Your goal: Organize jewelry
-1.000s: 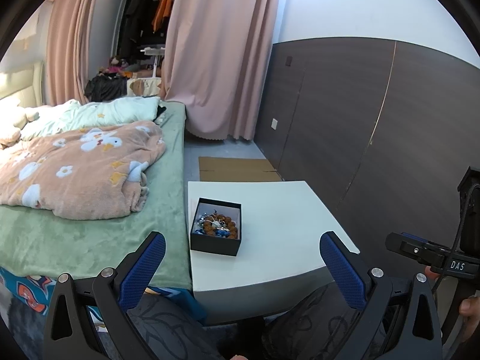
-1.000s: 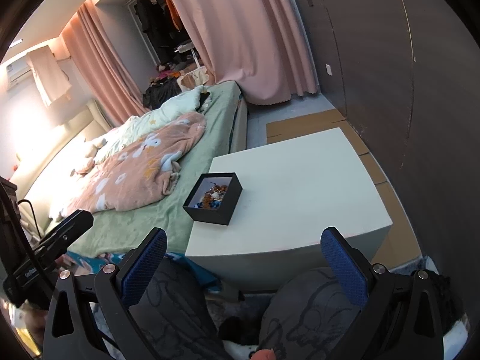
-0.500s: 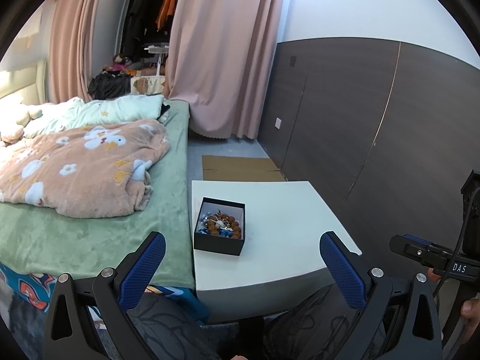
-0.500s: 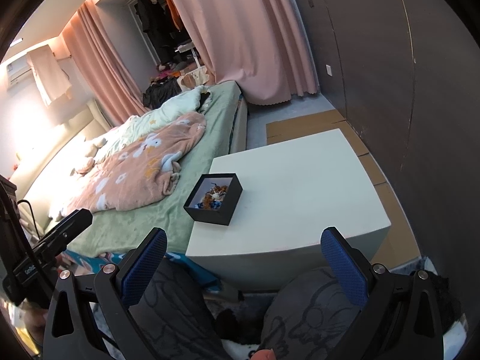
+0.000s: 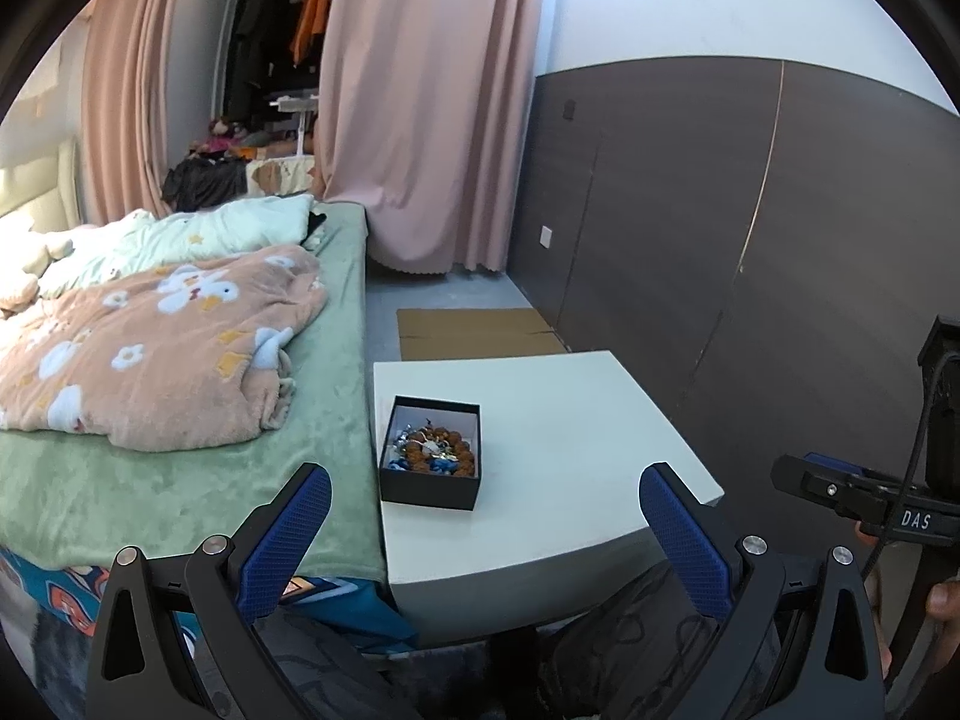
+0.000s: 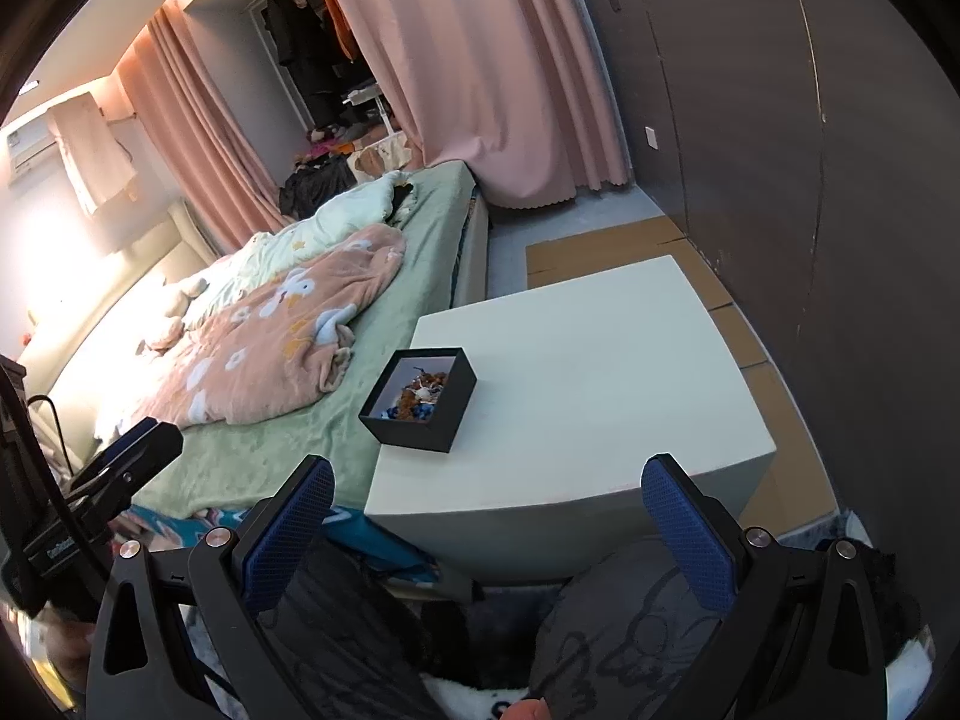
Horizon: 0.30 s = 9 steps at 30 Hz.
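My left gripper (image 5: pixel 480 504) stands with its blue pads (image 5: pixel 288 534) spread wide and nothing between them; my right gripper (image 6: pixel 489 510) is the same, jaws fully apart and empty. Both hang short of the near edge of the white table (image 5: pixel 570 420), above my knees, well apart from anything they could touch.

The jewelry (image 5: pixel 433 450) lies heaped in a black open box (image 5: pixel 431 489) at the table's left side, just beside the green-covered bed (image 5: pixel 180 480). From here I make out brown beads, some blue pieces and something pale and shiny — all tangled in one pile, too small to sort by eye. No piece lies on the bare tabletop that I can see.

That picture fits two stages: the pieces gathered in the box as the tidy result, or the pieces waiting in a jumble to be laid out. I cannot tell which, so I judge only what any work at the box would ask of me.

The box is light and shallow-walled, so I expect it to slide if I nudge a wall. I would bring one gripper in from above, pads aligned with the box's long side, and keep the other near its outer wall to steady it. Beads on a string drag their neighbours along — a slow lift, watching for snags, seems wise. The bed edge is close, so anything dropped on that side could vanish into the blanket (image 5: pixel 156 348).
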Available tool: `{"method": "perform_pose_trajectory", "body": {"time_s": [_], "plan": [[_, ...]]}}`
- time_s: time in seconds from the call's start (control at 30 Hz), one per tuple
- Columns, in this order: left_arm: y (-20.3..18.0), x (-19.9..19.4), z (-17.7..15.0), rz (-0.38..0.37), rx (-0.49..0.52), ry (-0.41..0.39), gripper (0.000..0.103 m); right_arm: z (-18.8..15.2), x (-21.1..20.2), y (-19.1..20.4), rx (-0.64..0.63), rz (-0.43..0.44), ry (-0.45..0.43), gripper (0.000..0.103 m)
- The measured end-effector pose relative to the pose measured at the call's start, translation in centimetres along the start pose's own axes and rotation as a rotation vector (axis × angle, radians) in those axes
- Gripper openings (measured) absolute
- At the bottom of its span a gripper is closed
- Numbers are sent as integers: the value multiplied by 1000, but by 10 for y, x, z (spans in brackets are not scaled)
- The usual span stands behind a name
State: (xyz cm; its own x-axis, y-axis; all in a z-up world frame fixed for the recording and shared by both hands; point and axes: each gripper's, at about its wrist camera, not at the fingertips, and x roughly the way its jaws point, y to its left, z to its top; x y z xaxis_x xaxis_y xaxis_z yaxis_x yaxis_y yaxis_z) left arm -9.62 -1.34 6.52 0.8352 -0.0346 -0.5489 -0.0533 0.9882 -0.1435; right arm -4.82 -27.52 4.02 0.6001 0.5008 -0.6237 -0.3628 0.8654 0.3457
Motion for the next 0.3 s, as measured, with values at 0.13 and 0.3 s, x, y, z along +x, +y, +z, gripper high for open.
{"method": "perform_pose_trajectory", "body": {"time_s": [0.13, 0.3], "plan": [[1, 3, 0, 2, 2, 2, 102, 0, 3, -3, 12, 2, 4, 103], [4, 7, 3, 9, -2, -2, 102, 0, 9, -5, 17, -1, 17, 103]]}}
